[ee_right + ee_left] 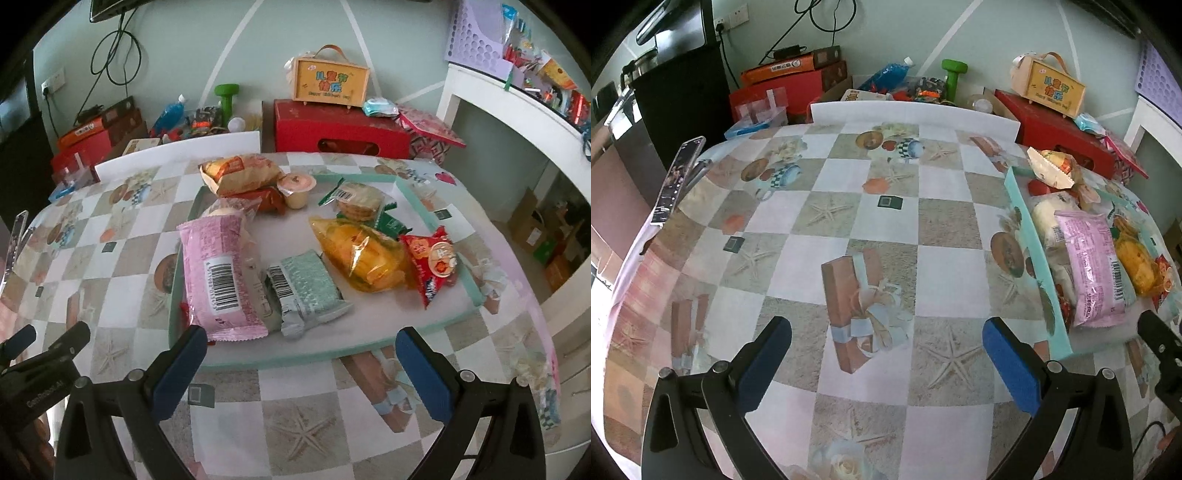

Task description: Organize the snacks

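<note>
— So, where are the snacks?

— All in the teal tray [373, 349], in the middle of the right wrist view. The pink packet [218, 273] lies at the left side of it. The silver-green packet [306, 291] is just beside it. The yellow bag [364, 254] and the red packet [432, 266] lie to the right. A jelly cup [297, 188] and a brown bread bag [240, 177] sit near the top.

— What are the tongs doing?

— Both are wide apart and hold nothing. The right gripper [301, 373] hangs at the bottom, just in front of the tray. The left gripper [886, 365] is over bare tablecloth [871, 221], and the tray [1039, 280] is at its right edge.

— Which step is this?

— I think the snacks are mostly gathered. Maybe tidying is next. That needs the right tongs to reach forward and close gently on one packet, likely the pink one.
</note>
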Demonstrator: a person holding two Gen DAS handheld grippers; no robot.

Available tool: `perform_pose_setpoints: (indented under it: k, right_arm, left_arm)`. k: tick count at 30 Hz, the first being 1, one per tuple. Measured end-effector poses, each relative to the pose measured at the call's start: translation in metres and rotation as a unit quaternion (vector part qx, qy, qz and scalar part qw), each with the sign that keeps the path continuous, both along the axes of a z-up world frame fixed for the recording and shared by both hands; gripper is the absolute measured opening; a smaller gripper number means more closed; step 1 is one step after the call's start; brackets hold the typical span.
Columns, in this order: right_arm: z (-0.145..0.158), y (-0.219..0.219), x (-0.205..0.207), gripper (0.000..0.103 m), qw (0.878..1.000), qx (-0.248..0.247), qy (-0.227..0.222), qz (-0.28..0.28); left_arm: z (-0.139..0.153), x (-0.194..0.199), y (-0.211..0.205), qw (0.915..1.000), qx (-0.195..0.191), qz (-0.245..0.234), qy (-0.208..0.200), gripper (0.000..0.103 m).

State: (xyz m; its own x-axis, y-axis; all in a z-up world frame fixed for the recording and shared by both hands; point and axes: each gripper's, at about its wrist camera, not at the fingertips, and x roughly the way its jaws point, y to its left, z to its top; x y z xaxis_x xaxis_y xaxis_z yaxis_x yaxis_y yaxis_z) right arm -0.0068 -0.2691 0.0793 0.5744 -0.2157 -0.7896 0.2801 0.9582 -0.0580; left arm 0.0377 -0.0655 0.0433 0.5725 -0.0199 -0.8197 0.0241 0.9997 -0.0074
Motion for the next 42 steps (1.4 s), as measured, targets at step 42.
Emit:
perform_pose_setpoints:
  k: [42]
  right_arm:
    - [-0.021, 0.001, 0.010, 0.103, 1.000, 0.010, 0.017, -0.002]
  left_arm:
    - [-0.014, 0.007, -0.015, 0.9996, 0.025, -0.012, -0.008, 0.103]
